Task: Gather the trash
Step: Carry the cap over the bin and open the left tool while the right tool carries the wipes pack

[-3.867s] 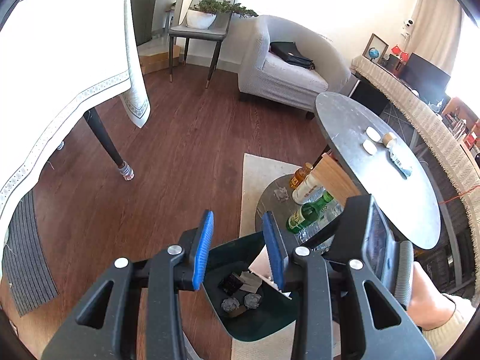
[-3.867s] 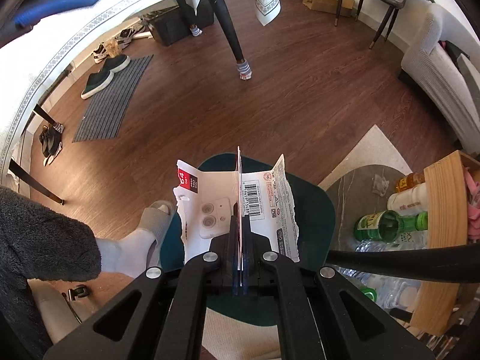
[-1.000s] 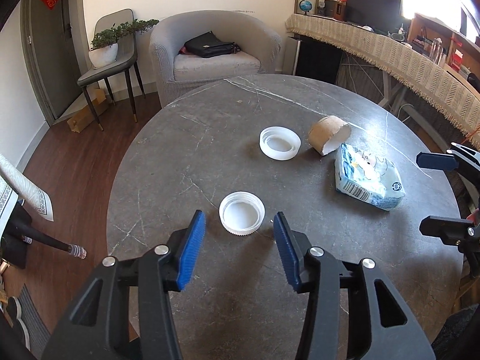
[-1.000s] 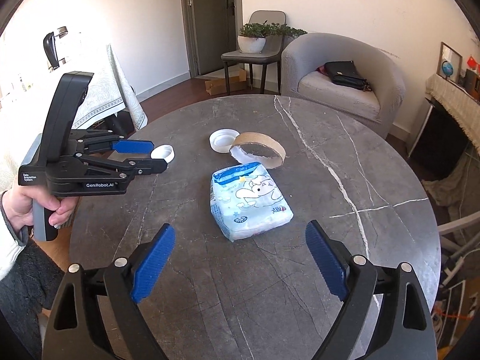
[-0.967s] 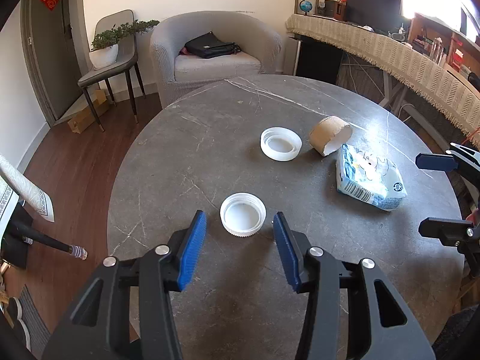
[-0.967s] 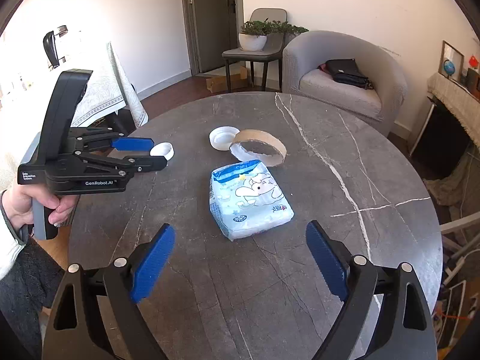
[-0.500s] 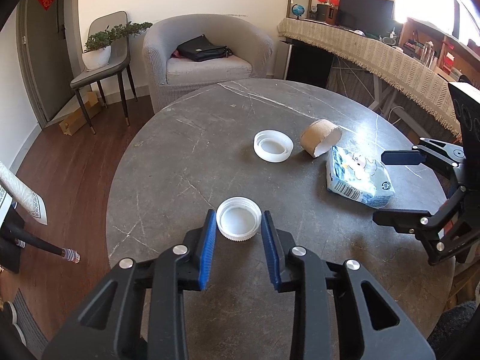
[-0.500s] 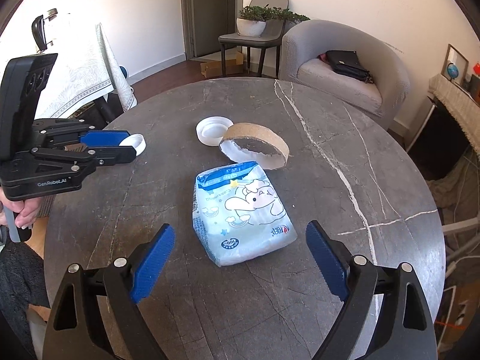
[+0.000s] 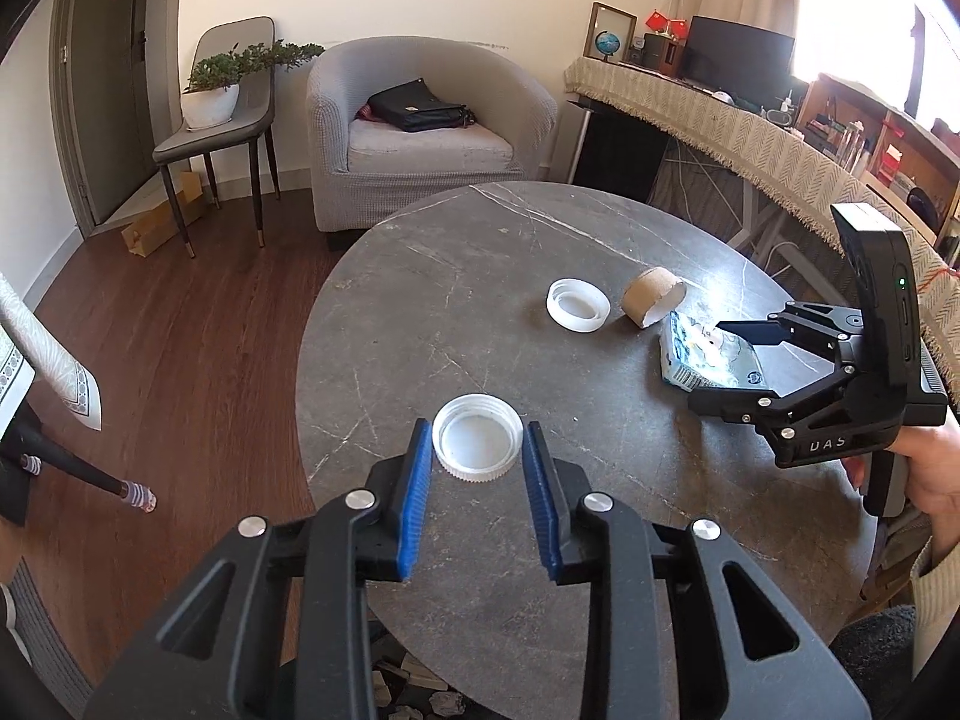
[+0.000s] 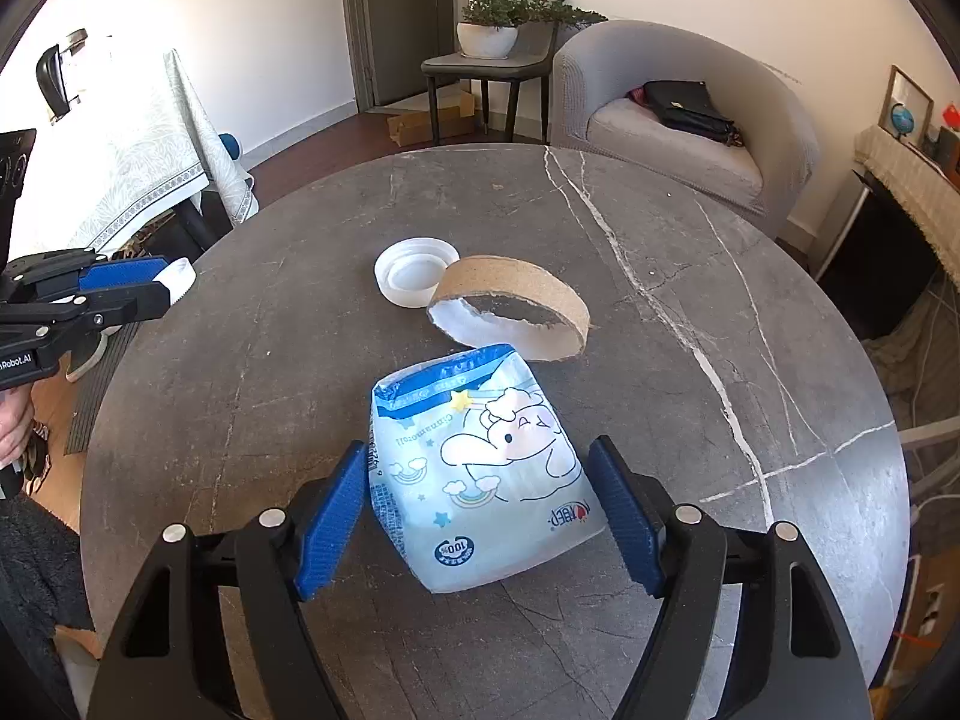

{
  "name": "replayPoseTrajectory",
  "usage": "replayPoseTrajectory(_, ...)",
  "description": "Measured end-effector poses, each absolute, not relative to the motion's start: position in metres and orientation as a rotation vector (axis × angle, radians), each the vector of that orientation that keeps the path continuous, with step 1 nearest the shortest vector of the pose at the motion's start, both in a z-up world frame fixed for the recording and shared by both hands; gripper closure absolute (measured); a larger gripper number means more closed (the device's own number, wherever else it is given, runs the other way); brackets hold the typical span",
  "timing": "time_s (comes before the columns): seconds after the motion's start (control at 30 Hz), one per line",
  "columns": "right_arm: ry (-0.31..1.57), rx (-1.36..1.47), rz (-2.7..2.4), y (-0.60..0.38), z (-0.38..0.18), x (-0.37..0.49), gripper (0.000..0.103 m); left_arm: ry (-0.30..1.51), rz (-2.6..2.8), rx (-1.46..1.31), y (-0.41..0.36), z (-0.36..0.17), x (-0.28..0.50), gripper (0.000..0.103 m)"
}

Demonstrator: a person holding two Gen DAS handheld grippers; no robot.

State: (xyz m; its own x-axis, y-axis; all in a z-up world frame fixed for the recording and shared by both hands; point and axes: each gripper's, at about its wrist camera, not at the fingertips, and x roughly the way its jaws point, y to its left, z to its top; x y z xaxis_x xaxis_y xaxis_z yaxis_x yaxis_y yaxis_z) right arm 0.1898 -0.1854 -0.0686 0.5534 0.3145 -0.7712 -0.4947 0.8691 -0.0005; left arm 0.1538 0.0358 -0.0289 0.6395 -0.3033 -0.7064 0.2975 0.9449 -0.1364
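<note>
A white jar lid (image 9: pixel 477 437) lies on the round grey marble table (image 9: pixel 468 264). My left gripper (image 9: pixel 477 450) has its blue pads touching both sides of the lid, closed on it. A blue-and-white tissue pack (image 10: pixel 480 480) lies between the jaws of my right gripper (image 10: pixel 480 504), which straddles it; small gaps show at each pad. A second white lid (image 10: pixel 415 272) and a cardboard tape ring (image 10: pixel 510 315) lie just beyond the pack. The right gripper also shows in the left wrist view (image 9: pixel 729 363), and the left gripper in the right wrist view (image 10: pixel 153 285).
A grey armchair (image 9: pixel 420 132) with a black bag stands beyond the table. A chair with a potted plant (image 9: pixel 219 90) is by the door. A cloth-covered table (image 10: pixel 120 150) stands to the left. Wood floor surrounds the table.
My left gripper has closed in on the near white lid. My right gripper has moved forward and down over the tissue pack, narrowing around it.
</note>
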Motion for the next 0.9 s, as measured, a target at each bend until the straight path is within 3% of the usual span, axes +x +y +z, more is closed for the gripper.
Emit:
replayPoseTrajectory(0.1,0.865,-0.240,0.489,-0.184,-0.066,0.189,0.040,0.804,-0.342,-0.012,0.038,-0.025,0.149,0.070)
replayPoseTrajectory(0.2,0.862,-0.260,0.488,-0.182,-0.065,0.188,0.043,0.806,-0.338,-0.021,0.043,-0.023,0.146,0.070)
replayPoseTrajectory(0.9,0.843,-0.168,0.663,-0.110,-0.032,0.152,0.045,0.863,-0.292,0.013,0.080,-0.032,0.097,0.070)
